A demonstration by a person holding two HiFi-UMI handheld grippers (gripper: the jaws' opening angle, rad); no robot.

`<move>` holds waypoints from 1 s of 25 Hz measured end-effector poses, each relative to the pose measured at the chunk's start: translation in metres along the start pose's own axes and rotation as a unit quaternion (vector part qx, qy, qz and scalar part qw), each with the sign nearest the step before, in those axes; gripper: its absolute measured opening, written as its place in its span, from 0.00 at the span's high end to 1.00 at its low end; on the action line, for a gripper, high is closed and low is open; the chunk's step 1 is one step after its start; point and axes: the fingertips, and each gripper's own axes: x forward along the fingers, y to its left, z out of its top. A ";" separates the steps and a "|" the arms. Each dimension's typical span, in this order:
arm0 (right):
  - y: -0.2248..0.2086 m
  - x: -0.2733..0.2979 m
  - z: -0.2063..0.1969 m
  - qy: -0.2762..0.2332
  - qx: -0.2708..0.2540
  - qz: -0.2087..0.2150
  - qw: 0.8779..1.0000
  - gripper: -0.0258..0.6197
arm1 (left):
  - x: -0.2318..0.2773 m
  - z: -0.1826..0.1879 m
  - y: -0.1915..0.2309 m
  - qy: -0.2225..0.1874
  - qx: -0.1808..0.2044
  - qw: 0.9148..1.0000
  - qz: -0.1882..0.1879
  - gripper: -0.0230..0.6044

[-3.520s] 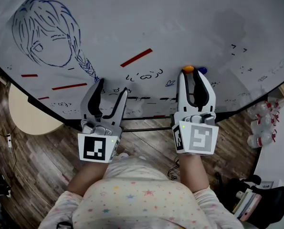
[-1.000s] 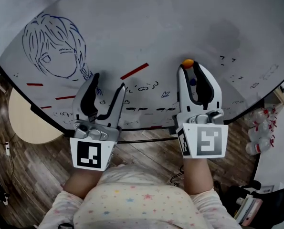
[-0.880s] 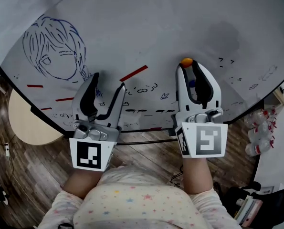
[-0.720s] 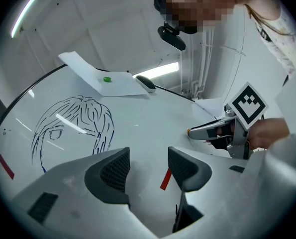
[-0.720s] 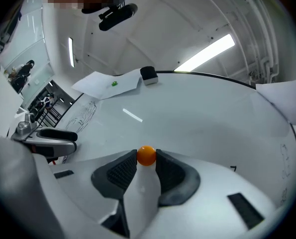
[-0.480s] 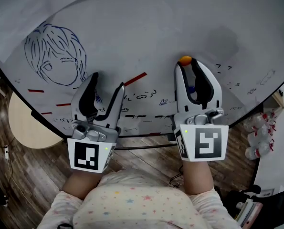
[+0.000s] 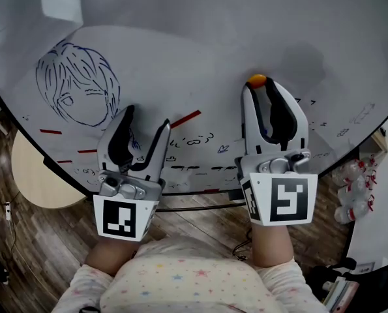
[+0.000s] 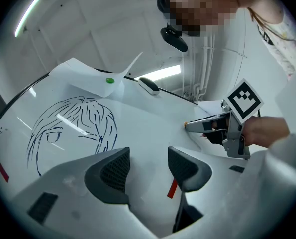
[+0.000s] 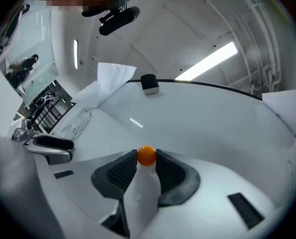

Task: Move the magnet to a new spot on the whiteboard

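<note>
Whiteboard [image 7: 200, 51] fills the head view, with a blue drawn face [image 7: 79, 90] up and to the left of the left gripper [image 7: 148, 117]. The right gripper [image 7: 261, 90] has the orange magnet [image 7: 256, 80] at its tips, up by the board. In the left gripper view, the jaws stand apart with nothing between them. In the right gripper view, the jaws pinch the magnet from both sides.
</note>
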 end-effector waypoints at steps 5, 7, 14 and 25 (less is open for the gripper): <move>-0.001 0.004 -0.001 0.001 0.001 -0.001 1.000 0.77 | 0.000 0.002 0.001 -0.004 0.000 1.000 0.002 0.61; -0.002 0.005 -0.002 0.001 0.002 -0.001 1.000 0.77 | -0.001 0.001 0.001 -0.003 0.000 1.000 0.003 0.61; -0.002 0.006 -0.002 -0.001 0.001 -0.003 1.000 0.77 | -0.003 -0.001 0.001 -0.001 -0.001 1.000 0.005 0.61; -0.002 0.006 -0.001 -0.004 0.009 -0.004 1.000 0.77 | -0.001 0.001 -0.002 0.003 -0.003 1.000 0.000 0.61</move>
